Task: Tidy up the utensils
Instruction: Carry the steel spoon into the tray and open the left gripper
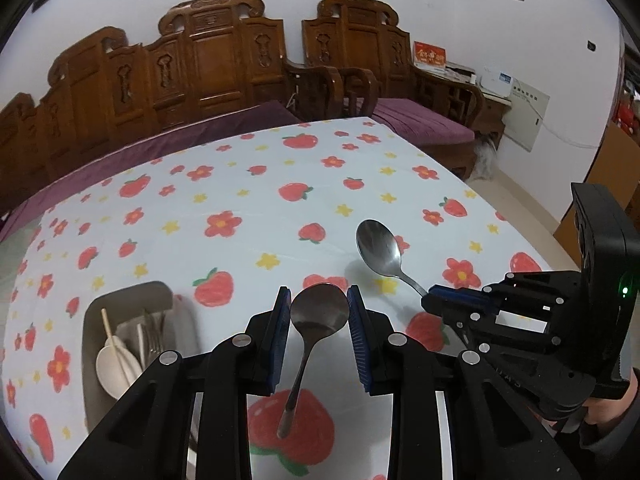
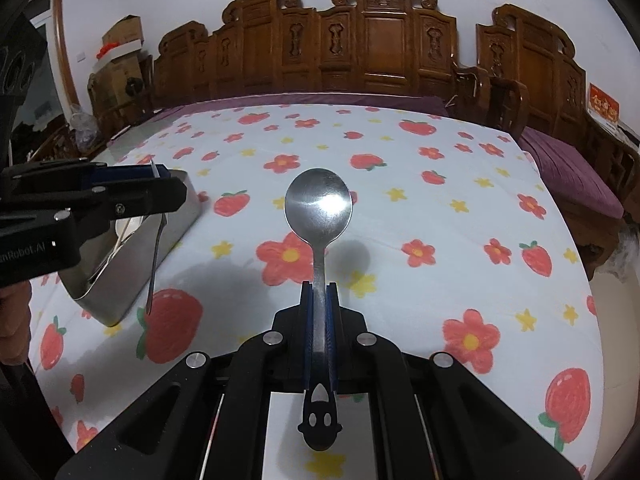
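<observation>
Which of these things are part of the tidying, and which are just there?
Part of the job:
- steel spoon in left gripper
- steel spoon in right gripper
- rectangular metal utensil box

Just there:
- strawberry-print tablecloth
- carved wooden sofa
- purple cushion

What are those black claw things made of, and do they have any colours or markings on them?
Both are black plastic linkages dotted with round silver pins. The left gripper and right gripper have ribbed blue pads lining their fingers. The right one's body shows a small green light; the left carries white lettering.
</observation>
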The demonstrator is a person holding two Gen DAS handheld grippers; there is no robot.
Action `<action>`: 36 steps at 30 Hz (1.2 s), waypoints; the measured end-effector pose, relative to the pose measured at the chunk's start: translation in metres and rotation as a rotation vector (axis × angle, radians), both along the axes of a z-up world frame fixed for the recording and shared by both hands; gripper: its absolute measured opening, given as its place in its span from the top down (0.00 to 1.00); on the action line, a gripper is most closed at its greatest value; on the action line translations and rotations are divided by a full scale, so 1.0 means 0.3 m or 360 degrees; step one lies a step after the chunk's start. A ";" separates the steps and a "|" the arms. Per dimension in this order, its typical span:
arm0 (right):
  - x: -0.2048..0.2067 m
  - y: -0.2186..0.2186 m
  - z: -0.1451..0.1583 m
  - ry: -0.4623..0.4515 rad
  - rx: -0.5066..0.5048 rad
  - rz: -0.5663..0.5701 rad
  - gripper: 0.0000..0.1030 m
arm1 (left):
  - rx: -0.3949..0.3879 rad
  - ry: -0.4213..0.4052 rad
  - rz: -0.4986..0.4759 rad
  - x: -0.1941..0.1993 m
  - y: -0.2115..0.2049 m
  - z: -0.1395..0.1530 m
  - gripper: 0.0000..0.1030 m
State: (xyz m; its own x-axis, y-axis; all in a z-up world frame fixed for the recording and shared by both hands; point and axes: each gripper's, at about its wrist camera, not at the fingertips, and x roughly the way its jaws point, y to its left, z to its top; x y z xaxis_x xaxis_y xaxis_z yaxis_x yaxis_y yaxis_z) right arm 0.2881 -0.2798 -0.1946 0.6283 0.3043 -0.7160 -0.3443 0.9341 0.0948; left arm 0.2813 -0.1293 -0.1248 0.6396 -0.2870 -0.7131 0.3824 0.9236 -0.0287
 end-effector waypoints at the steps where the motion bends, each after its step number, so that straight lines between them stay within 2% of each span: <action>1: -0.001 0.005 0.001 0.0000 -0.0003 0.0003 0.93 | -0.0012 0.0000 0.0006 -0.003 0.008 0.004 0.74; 10: -0.037 0.042 0.048 -0.0057 0.0045 0.0040 0.93 | -0.0061 -0.0069 0.0082 -0.033 0.108 0.093 0.74; 19: -0.096 0.147 0.102 -0.0126 0.0054 0.0154 0.93 | -0.0080 -0.0085 0.0250 -0.010 0.298 0.133 0.74; 23: -0.120 0.183 0.122 -0.0149 0.0069 0.0186 0.93 | -0.0074 -0.0048 0.0339 0.012 0.385 0.096 0.74; 29: -0.147 0.241 0.136 -0.0162 0.0072 0.0243 0.93 | -0.0065 0.0063 0.0464 0.066 0.480 -0.020 0.74; 36: -0.152 0.283 0.133 -0.0152 0.0068 0.0270 0.93 | -0.0102 0.0177 0.0504 0.095 0.520 -0.108 0.74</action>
